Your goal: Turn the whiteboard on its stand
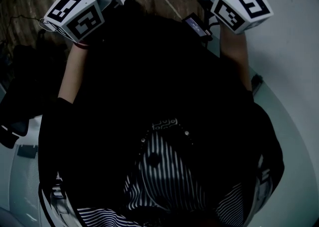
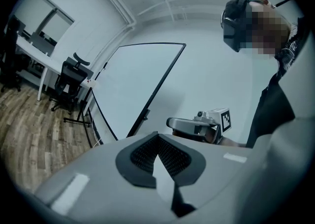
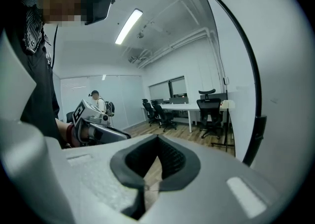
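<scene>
The whiteboard (image 2: 135, 87) is standing in the middle of the left gripper view as a pale, black-framed panel that looks tilted, with the dark legs of its stand (image 2: 78, 119) spreading onto the wood floor (image 2: 34, 139) at the lower left. In the right gripper view it is filling the whole right edge, and its black frame is curving down to a dark bracket (image 3: 258, 127) at the lower right, so the board is looming close beside that tool. The left gripper (image 2: 158, 159) is pointing toward the board with its jaws pressed together and nothing between them. The right gripper (image 3: 155, 166) is likewise showing its ribbed pads meeting, with only floor visible past them. In the head view both tools are sitting at the upper corners of the frame, raised in front of the person's dark top, each arm bent. This is probably an approach stance: the person seems to be facing the board's edge, with nothing touching it yet. Closed jaws would serve for nudging the frame round, while pinching the frame would call for opening them first. Office chairs (image 2: 69, 78) and a desk (image 3: 184, 106) are standing well apart from the board, leaving room for it to swing.
</scene>
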Tool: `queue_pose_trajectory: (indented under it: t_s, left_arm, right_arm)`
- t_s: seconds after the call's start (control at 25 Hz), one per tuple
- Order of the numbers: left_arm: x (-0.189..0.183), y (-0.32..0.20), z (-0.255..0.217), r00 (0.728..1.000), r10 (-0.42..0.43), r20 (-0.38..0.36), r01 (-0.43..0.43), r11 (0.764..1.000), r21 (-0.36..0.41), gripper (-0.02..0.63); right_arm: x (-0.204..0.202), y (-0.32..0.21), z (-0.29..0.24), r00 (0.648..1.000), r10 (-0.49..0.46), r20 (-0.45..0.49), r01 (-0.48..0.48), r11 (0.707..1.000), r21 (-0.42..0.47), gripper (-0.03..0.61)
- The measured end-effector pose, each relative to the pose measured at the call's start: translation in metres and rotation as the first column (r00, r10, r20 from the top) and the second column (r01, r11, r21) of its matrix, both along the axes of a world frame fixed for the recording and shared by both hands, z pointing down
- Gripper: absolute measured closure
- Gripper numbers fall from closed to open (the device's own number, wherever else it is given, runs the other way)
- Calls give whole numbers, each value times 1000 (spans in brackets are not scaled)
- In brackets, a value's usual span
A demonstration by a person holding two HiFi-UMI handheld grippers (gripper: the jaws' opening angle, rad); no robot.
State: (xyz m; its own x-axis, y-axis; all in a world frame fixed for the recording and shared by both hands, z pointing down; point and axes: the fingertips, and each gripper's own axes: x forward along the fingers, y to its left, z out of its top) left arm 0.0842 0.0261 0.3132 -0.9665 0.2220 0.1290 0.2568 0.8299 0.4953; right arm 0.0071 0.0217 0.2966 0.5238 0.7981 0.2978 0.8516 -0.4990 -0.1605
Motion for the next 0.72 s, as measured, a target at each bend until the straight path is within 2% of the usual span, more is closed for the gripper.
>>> queue_pose_trajectory:
  t_s: [0.2,0.52,0.72]
  left_arm:
    - [1,38,-7,999,40,26,-40,999,-11,613]
    - [7,112,-6,995,97,38,-96,995,-29,612]
    - [6,133,5,988,154,20,-152,987,-51,612]
  right_arm:
    - [8,35,-10,999,30,17,-30,999,-16,578]
    - [18,107,-3,997,65,50,-66,997,27,578]
    - [21,135,4,994,88,58,-90,995,40,578]
